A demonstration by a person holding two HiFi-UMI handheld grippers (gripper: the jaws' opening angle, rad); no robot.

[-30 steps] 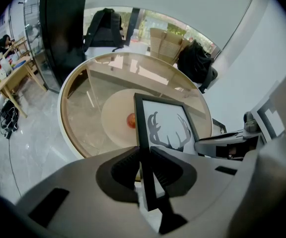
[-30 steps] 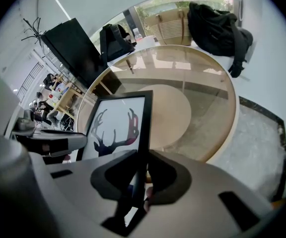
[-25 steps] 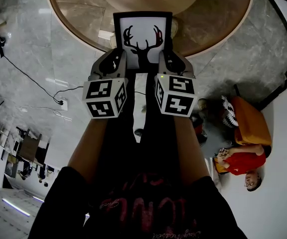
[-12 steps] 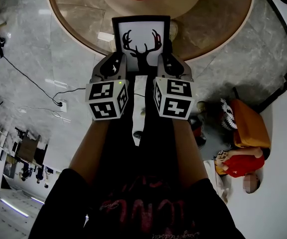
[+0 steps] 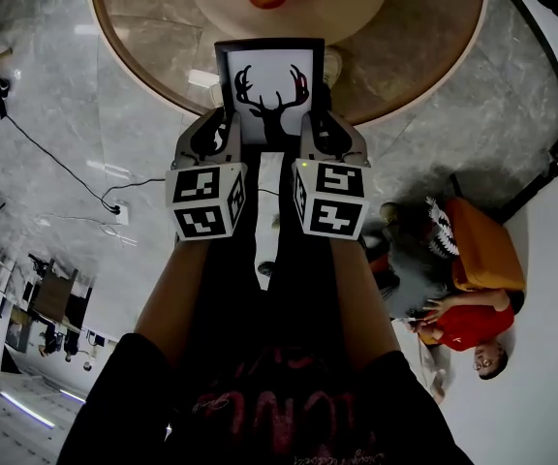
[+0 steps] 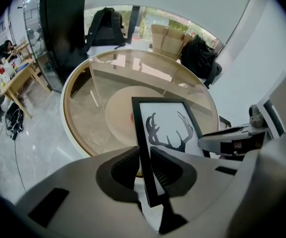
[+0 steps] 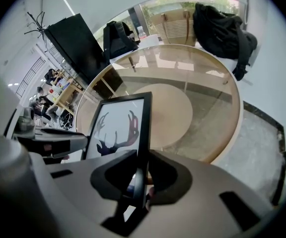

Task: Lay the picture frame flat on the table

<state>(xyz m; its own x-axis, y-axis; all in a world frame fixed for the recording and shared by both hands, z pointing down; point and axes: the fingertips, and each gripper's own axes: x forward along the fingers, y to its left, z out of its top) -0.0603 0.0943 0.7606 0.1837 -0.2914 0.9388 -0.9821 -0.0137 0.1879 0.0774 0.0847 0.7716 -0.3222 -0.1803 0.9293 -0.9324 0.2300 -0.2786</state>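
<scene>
carrying step: left claw (image 5: 221, 126) and right claw (image 5: 318, 126) each pinch a side edge of the picture frame (image 5: 267, 83) between them; tabletop (image 5: 424, 37) lies ahead. next, probably lower and tip it flat.

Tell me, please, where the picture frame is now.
In the head view's upper centre, the picture frame is clamped by its side edges between the left gripper and right gripper, over the near rim of the table.
</scene>
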